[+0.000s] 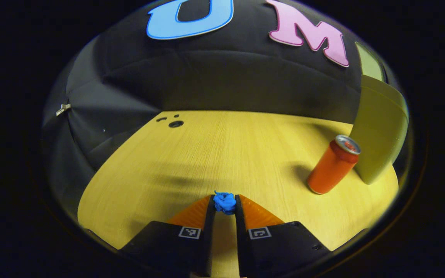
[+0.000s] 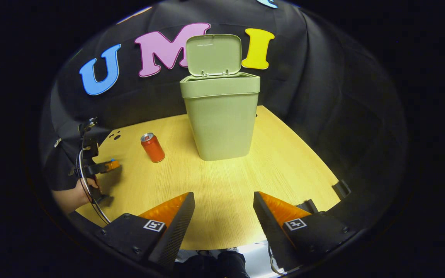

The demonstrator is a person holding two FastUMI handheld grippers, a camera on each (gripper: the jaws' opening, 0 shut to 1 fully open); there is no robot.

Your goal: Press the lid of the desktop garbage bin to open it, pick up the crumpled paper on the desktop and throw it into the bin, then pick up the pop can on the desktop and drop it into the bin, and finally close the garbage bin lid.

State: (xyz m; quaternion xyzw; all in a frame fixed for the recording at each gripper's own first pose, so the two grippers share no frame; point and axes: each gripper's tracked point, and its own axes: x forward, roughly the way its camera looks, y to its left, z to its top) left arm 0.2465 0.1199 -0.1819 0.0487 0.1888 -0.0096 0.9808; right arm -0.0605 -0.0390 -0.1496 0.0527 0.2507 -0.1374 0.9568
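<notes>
In the left gripper view, the left gripper [image 1: 225,203] has its two fingers drawn close together, and they pinch a small blue crumpled paper [image 1: 224,202] between their tips. Both fingers press on the paper from the two sides. I cannot tell if the paper touches the wooden desktop [image 1: 207,154] or hangs a little above it. To the right of it, well apart, an orange pop can [image 1: 333,165] stands upright on the desktop, with its silver top showing. Just beside the can, at the right edge of the view, is the pale green wall of the garbage bin [image 1: 379,131].

In the right gripper view, the right gripper [image 2: 222,210] is wide open and holds nothing; bare wood shows between its two fingers. The garbage bin [image 2: 220,119] stands upright near the far edge of the desktop [image 2: 284,162], and its lid [image 2: 213,55] is open, standing up at the back of the rim. The pop can [image 2: 153,147] stands to the left of the bin, near it but not touching. Farther left, at the edge of the desktop, the left gripper [image 2: 110,165] shows with the hand [image 2: 76,195] of the person that holds it.
</notes>
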